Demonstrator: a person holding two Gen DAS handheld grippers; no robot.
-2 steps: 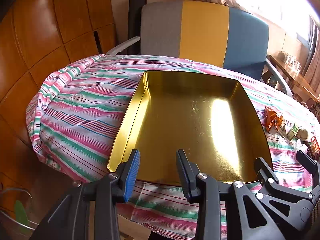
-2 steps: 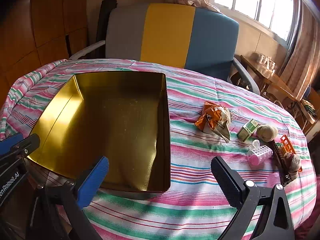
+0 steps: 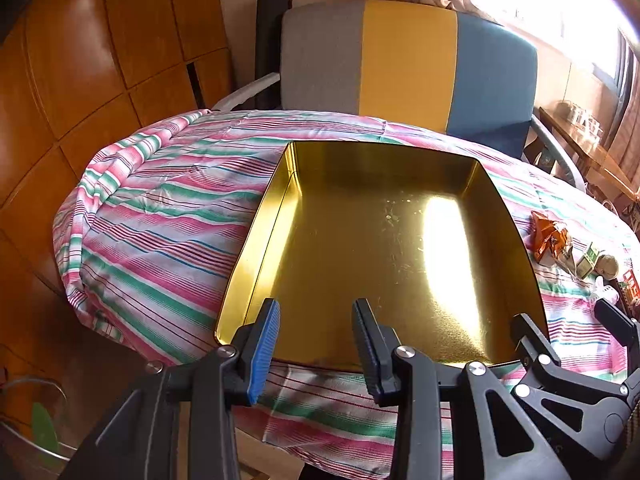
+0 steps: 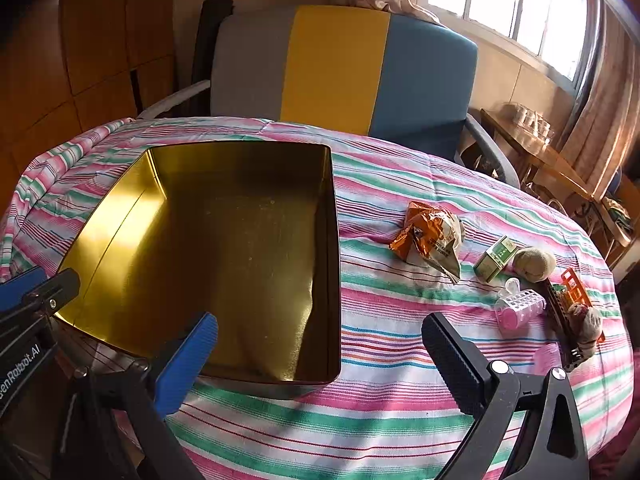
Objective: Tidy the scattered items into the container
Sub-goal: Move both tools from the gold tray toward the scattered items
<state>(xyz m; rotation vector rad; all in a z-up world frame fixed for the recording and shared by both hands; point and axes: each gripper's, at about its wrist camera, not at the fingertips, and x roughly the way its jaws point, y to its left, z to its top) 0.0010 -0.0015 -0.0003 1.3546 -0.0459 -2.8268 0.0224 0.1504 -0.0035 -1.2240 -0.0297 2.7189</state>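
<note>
Empty gold tin ahead of us, scattered items still out to the right.

Our left gripper (image 3: 316,344) stands narrowly parted with nothing between its pads, over the near edge of the gold tin (image 4: 120,216); our right gripper (image 4: 320,360) gapes fully wide, also empty, the tin just ahead-left of it. Beyond its right finger lie the orange snack wrapper (image 4: 430,236), green carton (image 4: 495,258), brown ball (image 4: 534,264), pink roller (image 4: 520,310) and orange toy (image 4: 576,292). We judge them all light; the crinkly, slippery wrapper wants a pinch at its bunched middle, the stiff carton across its flat sides. Its print is unreadable; "Robot.AI" shows on the left gripper.
</note>
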